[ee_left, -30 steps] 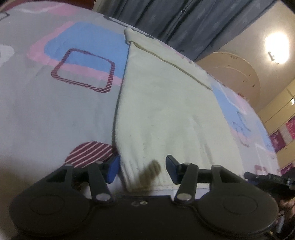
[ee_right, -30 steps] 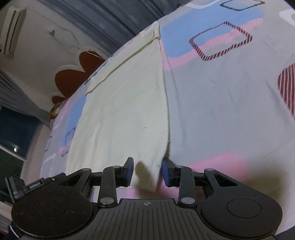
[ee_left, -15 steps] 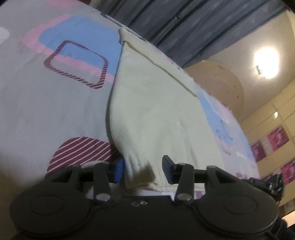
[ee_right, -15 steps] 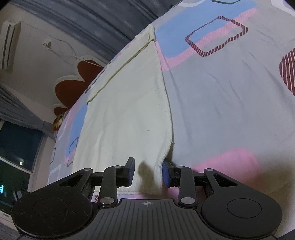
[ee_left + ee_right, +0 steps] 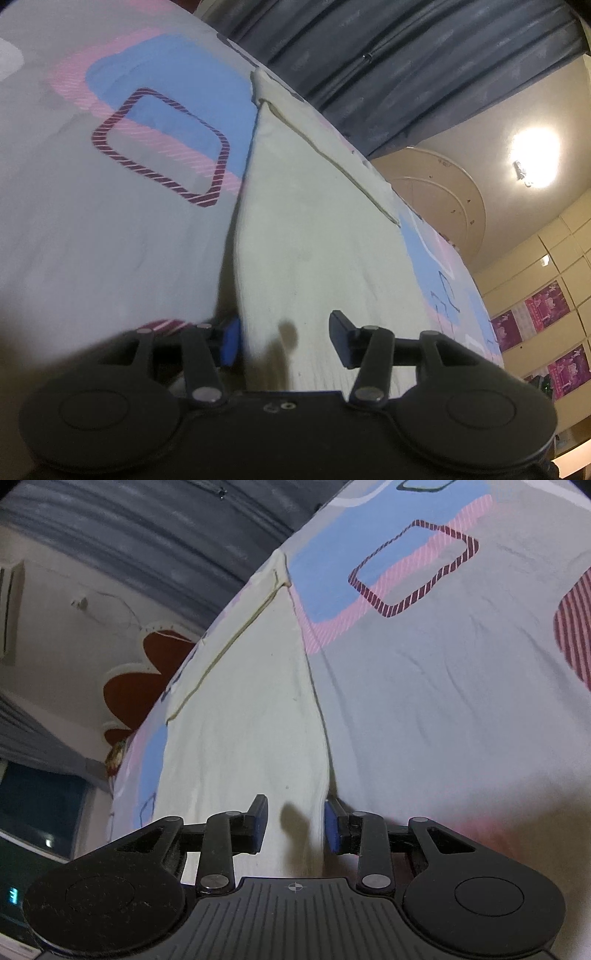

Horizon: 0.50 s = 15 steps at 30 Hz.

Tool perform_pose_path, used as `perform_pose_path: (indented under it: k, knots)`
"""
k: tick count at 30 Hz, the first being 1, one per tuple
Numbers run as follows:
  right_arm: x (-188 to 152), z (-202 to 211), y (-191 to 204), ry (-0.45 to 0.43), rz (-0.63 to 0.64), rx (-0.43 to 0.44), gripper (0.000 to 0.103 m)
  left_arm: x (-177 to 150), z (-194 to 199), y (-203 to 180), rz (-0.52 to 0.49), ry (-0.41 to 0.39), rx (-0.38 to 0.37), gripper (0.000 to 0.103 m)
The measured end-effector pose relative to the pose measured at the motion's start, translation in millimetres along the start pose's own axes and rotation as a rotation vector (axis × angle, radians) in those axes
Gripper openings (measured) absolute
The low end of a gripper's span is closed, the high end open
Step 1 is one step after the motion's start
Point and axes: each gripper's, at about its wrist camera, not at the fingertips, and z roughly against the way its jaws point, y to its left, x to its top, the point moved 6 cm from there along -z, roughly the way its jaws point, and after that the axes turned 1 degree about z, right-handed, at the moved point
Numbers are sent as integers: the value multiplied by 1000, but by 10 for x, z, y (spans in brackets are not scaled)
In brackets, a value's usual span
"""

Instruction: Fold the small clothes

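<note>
A cream-white small garment (image 5: 314, 236) lies flat on the patterned bedsheet (image 5: 92, 236), with a thin olive seam line across its far part. In the left wrist view my left gripper (image 5: 284, 341) is open, its jaws astride the garment's near left corner, low on the cloth. In the right wrist view the same garment (image 5: 240, 716) runs away from me. My right gripper (image 5: 295, 821) is open, its jaws astride the garment's near right corner, with the cloth edge by the right finger.
The grey bedsheet (image 5: 443, 686) carries blue, pink and striped maroon shapes. Dark grey curtains (image 5: 406, 55) hang beyond the bed's far edge. A bright ceiling lamp (image 5: 535, 155) and wardrobe doors (image 5: 546, 295) show at the right.
Both grippers have moved forward and lower onto the garment's near corners, so the cloth now sits deeper between the jaws. The left view has tilted up. The jaws stay open.
</note>
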Motion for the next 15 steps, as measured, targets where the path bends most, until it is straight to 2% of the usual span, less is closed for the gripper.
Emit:
perform_pose_path:
  k: [4, 8, 10, 15]
  knots:
    - [-57, 10, -22, 4, -14, 30, 32, 19, 14, 51, 34, -20, -40, 47]
    - [-174, 82, 5, 35, 17, 53, 32, -88, 80, 38, 30, 23, -86, 46]
    - [-193, 94, 26, 33, 28, 50, 32, -132, 105, 37, 7, 29, -70, 43]
    - [-168, 50, 72, 31, 32, 39, 32, -115, 86, 74, 40, 19, -48, 38]
